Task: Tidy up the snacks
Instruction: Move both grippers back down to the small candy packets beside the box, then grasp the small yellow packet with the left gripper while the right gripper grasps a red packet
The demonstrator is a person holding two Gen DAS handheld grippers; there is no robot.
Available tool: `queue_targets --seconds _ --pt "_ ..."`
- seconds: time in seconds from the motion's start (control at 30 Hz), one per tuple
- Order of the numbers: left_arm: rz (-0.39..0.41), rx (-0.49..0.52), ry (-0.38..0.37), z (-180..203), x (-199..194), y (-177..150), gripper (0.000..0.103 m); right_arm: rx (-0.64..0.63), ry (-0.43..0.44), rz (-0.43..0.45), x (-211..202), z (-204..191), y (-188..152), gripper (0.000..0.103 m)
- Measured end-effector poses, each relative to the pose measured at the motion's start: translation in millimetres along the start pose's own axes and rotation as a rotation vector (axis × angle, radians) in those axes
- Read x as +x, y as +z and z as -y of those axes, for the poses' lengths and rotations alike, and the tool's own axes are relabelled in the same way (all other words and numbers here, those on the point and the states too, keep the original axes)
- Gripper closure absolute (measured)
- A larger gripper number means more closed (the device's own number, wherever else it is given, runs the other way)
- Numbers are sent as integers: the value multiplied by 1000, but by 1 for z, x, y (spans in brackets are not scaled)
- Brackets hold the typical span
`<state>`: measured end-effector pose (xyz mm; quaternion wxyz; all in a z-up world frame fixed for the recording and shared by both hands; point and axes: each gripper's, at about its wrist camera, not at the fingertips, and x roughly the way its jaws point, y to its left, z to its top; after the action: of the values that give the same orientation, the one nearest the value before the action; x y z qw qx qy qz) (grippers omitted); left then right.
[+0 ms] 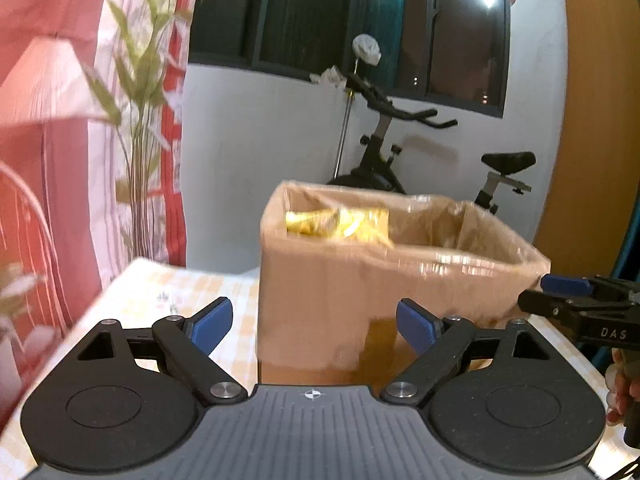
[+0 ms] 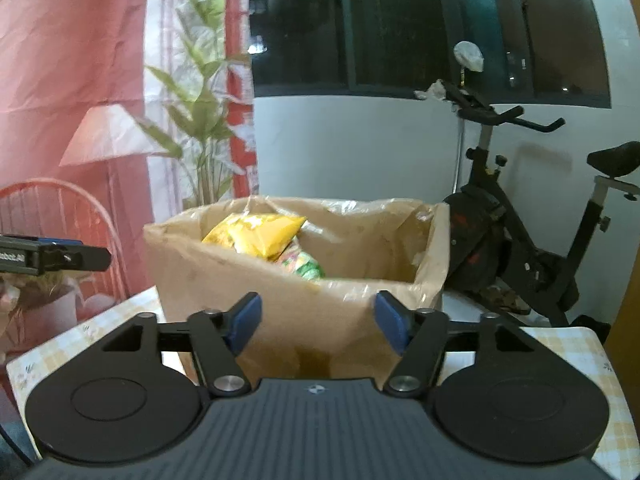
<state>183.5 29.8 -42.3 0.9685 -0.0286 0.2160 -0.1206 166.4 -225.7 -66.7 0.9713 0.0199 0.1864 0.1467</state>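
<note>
A brown cardboard box [image 1: 332, 280] lined with clear plastic stands on the table; the right wrist view shows the box [image 2: 280, 300] too. Inside lies a yellow snack bag [image 2: 260, 236] on top of a green and white packet [image 2: 306, 266]; the left wrist view catches the yellow snack bag [image 1: 340, 222] over the rim. My left gripper [image 1: 314, 326] is open in front of the box with nothing between its blue pads. My right gripper [image 2: 318, 322] is open too, empty, facing the box's near wall. It enters the left wrist view at the right edge as the right gripper [image 1: 576, 300], held by a hand [image 1: 622, 388].
The table [image 1: 168, 292] has a yellow checked cloth. An exercise bike [image 2: 520, 240] stands behind the box by a white wall. A leafy plant [image 2: 204, 128], a red curtain [image 2: 72, 60] and a red wire chair [image 2: 60, 216] are at the left. The left gripper [image 2: 52, 258] shows at the left edge.
</note>
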Motion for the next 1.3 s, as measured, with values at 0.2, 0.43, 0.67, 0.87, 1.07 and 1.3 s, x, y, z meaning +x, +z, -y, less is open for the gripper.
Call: queue_targets --seconds 0.2,0.43,0.67,0.87,1.07,1.3 --pt "-83 -35 8 -6 14 -26 13 32 4 -41 0 4 -23 35" --pt "-142 -13 -29 -2 29 -52 19 115 -18 -105 6 17 -61 35" --pt "-234 18 -73 11 52 -81 30 50 -8 -216 20 13 -104 35" --pt "-298 34 -82 19 66 -100 32 108 -63 -249 31 21 -130 35" --pt "-319 30 -72 23 85 -104 32 90 -87 -245 33 19 -139 35" --pt "-322 55 -100 33 111 -102 56 62 -93 -214 29 13 -142 35"
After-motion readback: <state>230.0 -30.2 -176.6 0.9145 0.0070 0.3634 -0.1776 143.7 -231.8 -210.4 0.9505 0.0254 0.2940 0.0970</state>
